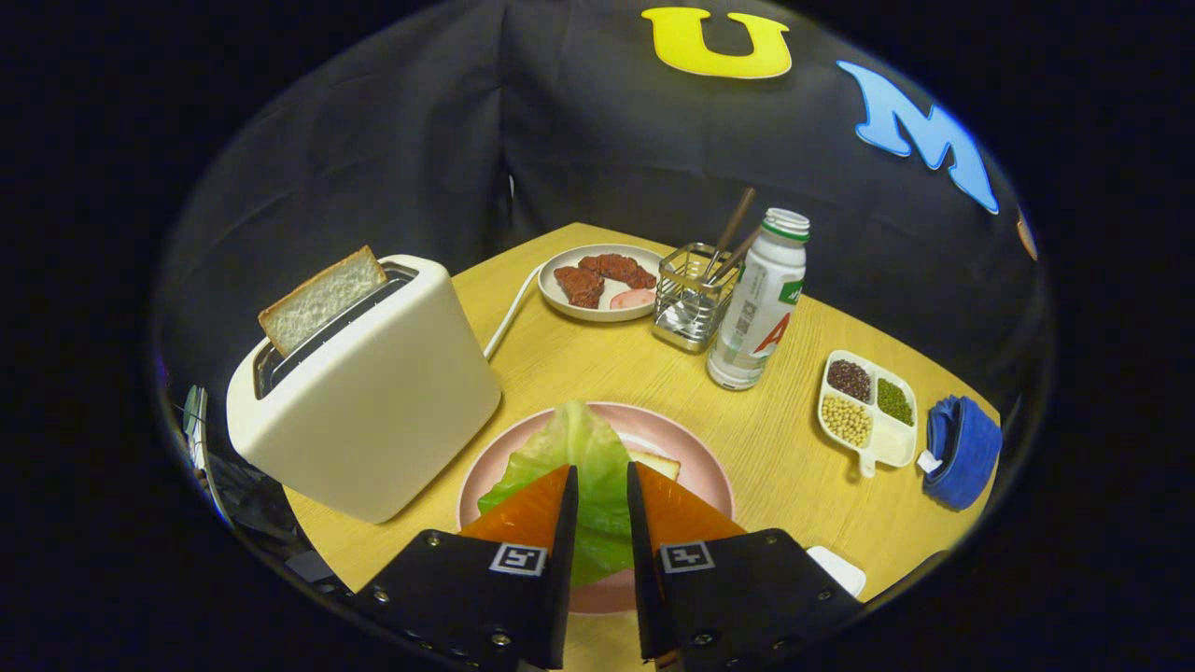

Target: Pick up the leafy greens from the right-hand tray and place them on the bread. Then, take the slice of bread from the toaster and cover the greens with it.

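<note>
A green leaf of leafy greens hangs over the pink plate and runs back between my fingers. A corner of the bread on that plate peeks out from under the leaf, just right of it. My gripper is just above the plate, its fingers close together with the leaf filling the narrow gap, shut on it. To the left of the plate stands the cream toaster. A slice of bread sticks up out of its slot.
Beyond the pink plate are a white plate of meat, a wire caddy with utensils and a white bottle. A divided dish of beans and a blue cloth lie at the right. The toaster's white cord runs back across the table.
</note>
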Tool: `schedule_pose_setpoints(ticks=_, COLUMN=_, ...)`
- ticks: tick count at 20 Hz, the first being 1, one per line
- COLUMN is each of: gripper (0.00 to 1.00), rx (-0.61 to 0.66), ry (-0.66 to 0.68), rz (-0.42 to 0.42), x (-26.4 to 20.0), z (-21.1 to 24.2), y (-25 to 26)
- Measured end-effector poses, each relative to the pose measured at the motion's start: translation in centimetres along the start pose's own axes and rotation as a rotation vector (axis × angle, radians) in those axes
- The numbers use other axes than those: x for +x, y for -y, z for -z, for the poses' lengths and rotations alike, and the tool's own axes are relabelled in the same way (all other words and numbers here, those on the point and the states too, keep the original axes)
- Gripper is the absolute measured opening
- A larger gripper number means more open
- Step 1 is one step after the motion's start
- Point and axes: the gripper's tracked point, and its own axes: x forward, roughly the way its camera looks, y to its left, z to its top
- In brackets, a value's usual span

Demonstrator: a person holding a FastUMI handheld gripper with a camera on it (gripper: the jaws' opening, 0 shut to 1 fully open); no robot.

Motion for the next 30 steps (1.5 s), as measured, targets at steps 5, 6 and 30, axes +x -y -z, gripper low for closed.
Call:
schedule_pose_setpoints(ticks=5, gripper=0.3, rx=0.019, ry=0.218, rz=-0.035, x=-4.9, z=0.1, y=-3.2)
schedule_pose_setpoints(ticks=6, gripper=0.3, rx=0.013, ry=0.269, rz=-0.019, x=-5.9, z=0.2, y=-3.6)
schedule_pose_setpoints(ticks=30, gripper=0.38, rx=0.029, ry=0.632, rz=0.032, x=-10.2, z=-3.1, y=-20.3)
